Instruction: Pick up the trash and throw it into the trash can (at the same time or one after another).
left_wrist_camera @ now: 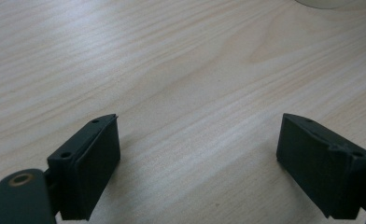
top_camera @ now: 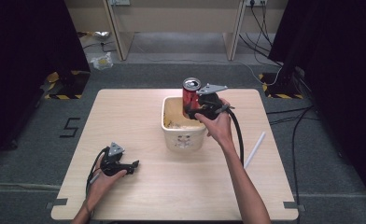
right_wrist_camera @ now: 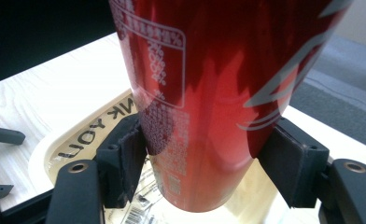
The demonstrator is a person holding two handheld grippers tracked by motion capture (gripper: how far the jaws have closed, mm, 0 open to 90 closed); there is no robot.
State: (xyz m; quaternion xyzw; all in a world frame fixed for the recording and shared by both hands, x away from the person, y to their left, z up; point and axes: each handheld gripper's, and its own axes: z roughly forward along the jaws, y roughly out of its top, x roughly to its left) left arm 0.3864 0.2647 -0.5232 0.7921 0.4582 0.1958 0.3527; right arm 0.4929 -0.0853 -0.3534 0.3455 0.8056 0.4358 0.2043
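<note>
1. My right gripper (top_camera: 196, 108) has its jaws clamped on the lower part of a red can (top_camera: 191, 95), holding it upright.
2. The can hangs over the cream tub (top_camera: 183, 136), which stands just behind the middle of the surface (top_camera: 139, 191).
3. My left gripper (top_camera: 135, 165) rests near the front left corner, jaws apart with nothing between them.
4. A white stick (top_camera: 254, 150) lies by the right edge.

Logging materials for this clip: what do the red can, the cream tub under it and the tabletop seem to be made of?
Red can: probably thin metal, glossy; it shows sharp reflections, and a silvery top rim in the high view. Cream tub: likely matte plastic, with smooth walls and a rounded rim; coated paperboard is possible. Tabletop: pale wood or wood-look laminate, with visible grain lines and a soft satin sheen.
</note>
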